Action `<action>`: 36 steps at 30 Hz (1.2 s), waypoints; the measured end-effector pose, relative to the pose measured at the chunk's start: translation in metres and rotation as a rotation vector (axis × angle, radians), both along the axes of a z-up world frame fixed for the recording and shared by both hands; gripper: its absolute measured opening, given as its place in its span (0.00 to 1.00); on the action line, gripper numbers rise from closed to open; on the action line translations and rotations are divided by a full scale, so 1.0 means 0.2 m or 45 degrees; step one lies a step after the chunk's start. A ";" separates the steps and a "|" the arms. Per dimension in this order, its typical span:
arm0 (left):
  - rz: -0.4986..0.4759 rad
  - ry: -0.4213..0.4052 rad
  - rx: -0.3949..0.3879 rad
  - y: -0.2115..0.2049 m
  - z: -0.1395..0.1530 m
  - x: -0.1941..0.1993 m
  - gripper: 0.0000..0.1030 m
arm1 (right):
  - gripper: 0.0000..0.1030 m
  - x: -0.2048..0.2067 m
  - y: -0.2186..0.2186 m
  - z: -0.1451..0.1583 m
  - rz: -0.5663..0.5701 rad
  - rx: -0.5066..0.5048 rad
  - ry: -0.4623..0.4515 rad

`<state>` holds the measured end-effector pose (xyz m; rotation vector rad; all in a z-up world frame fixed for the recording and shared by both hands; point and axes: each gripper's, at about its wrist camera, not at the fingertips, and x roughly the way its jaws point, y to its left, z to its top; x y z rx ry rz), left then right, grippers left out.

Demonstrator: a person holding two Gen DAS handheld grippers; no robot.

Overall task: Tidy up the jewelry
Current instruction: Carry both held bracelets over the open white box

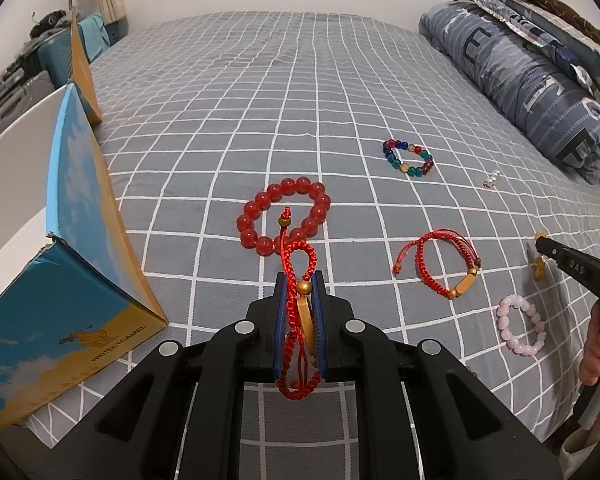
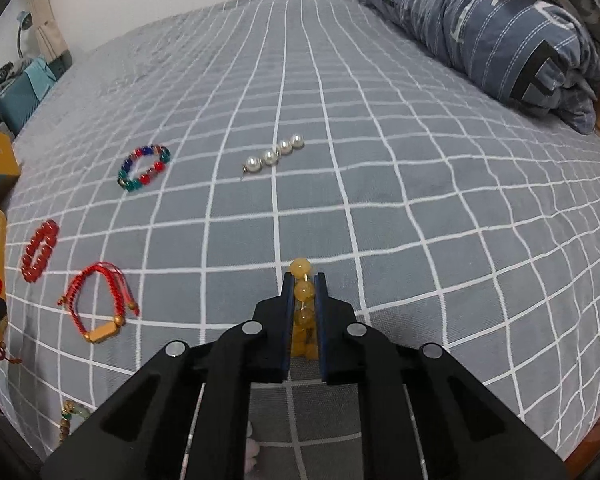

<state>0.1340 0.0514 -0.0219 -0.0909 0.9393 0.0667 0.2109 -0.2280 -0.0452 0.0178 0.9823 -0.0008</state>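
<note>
Grey grid-check bedsheet (image 1: 260, 92), white wall, folded duvet (image 2: 480, 20) at the right.
Left gripper (image 1: 300, 284) clamps red cord bracelet (image 1: 296, 320); right gripper (image 2: 303, 280) clamps yellow bead bracelet (image 2: 302, 292).

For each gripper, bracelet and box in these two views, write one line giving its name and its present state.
Left gripper: shut on the red cord bracelet.
Right gripper: shut on the yellow bead bracelet.
Red bead bracelet: lying loose on the bedsheet.
Multicoloured bead bracelet: lying loose.
Second red cord bracelet: lying loose.
Pink bead bracelet: lying loose.
Pearl clip: lying loose.
Box: open.
</note>
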 end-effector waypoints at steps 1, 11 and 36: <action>0.000 -0.005 0.001 0.00 0.00 0.00 0.11 | 0.09 -0.01 0.00 0.01 0.000 0.001 -0.010; 0.010 -0.056 0.015 0.01 0.08 -0.02 0.11 | 0.09 -0.06 0.01 0.14 0.006 0.024 -0.133; 0.089 -0.177 0.001 0.15 0.35 -0.04 0.11 | 0.09 -0.02 0.37 0.40 0.132 -0.002 -0.265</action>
